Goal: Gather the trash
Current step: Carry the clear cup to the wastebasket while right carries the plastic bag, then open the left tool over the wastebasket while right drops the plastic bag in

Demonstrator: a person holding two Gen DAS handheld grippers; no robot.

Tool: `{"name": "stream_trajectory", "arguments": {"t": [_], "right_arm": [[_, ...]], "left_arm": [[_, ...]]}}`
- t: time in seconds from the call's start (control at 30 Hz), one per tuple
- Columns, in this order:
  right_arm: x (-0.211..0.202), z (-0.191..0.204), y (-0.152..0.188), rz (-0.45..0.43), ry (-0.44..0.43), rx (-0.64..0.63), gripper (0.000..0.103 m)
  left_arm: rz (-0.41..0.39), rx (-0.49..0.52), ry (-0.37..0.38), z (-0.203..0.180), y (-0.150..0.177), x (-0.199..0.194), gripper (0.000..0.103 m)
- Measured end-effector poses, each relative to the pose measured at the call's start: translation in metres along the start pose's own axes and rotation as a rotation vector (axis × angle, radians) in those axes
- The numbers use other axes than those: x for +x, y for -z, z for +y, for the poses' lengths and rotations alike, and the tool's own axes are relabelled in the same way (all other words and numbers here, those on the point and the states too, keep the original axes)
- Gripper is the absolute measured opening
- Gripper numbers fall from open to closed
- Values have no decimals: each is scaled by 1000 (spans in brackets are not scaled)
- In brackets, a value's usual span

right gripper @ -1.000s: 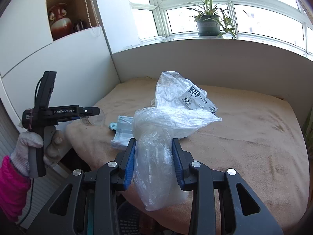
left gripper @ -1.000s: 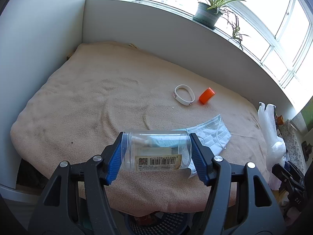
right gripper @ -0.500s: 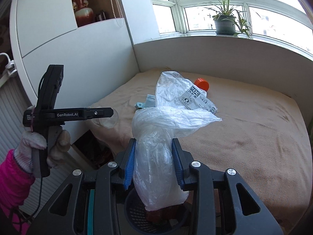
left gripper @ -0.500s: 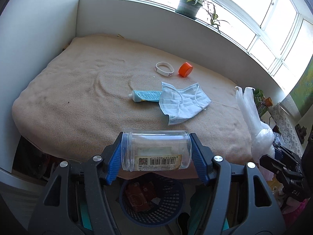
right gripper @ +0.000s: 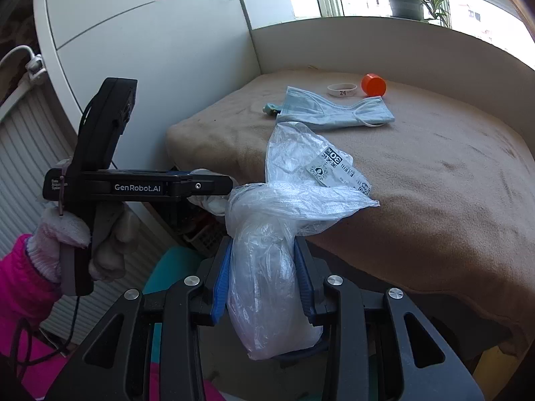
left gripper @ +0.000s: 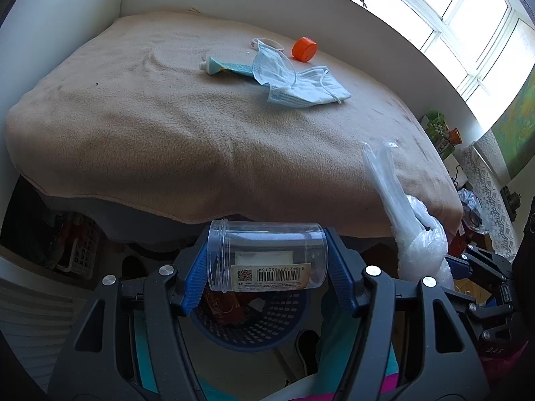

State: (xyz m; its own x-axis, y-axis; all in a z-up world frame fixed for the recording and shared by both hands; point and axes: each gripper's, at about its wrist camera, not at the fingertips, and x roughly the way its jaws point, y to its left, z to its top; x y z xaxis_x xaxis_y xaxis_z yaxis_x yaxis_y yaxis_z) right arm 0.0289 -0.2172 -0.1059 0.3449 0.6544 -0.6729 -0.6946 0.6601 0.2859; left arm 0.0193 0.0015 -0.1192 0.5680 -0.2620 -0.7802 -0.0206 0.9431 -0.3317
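My left gripper (left gripper: pixel 267 265) is shut on a clear plastic jar (left gripper: pixel 265 255) with a barcode label, held sideways above a dark blue trash basket (left gripper: pixel 257 329) on the floor in front of the bed. My right gripper (right gripper: pixel 264 275) is shut on a crumpled clear plastic bag (right gripper: pixel 267 267), also seen in the left wrist view (left gripper: pixel 411 230). On the beige blanket (left gripper: pixel 150 117) lie a blue face mask (left gripper: pixel 301 83), a toothpaste tube (left gripper: pixel 224 66), an orange cap (left gripper: pixel 304 49) and a white wristband (right gripper: pixel 341 89).
White cabinet walls (right gripper: pixel 150 77) stand left of the bed. A potted plant (right gripper: pixel 406 1) sits on the windowsill. A white crate (left gripper: pixel 78 249) and clutter lie under the bed. The basket holds some brown wrappers (left gripper: pixel 224 305).
Both grippers have pulled back from the bed and lowered. The jar has moved from over the blanket to above the basket. The bag stays gripped.
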Motion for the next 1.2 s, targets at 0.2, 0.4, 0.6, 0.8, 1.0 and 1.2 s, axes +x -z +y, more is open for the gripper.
{"name": "stream_trajectory", "arguments": {"t": [0.2, 0.4, 0.6, 0.8, 1.0, 1.2], "right_arm": [[21, 0, 24, 77, -16, 13, 33], [50, -5, 46, 159, -39, 41, 33], [73, -4, 68, 218, -21, 55, 33], [97, -18, 76, 260, -6, 97, 33], [107, -29, 84, 281, 10, 122, 33], [118, -35, 85, 296, 26, 135, 34]], "left_arm": [[52, -40, -3, 9, 24, 20, 65], [111, -62, -17, 14, 50, 45, 65], [171, -68, -33, 16, 66, 71, 65], [214, -66, -44, 19, 73, 91, 65], [252, -65, -53, 26, 78, 109, 65], [276, -84, -64, 31, 79, 125, 65]]}}
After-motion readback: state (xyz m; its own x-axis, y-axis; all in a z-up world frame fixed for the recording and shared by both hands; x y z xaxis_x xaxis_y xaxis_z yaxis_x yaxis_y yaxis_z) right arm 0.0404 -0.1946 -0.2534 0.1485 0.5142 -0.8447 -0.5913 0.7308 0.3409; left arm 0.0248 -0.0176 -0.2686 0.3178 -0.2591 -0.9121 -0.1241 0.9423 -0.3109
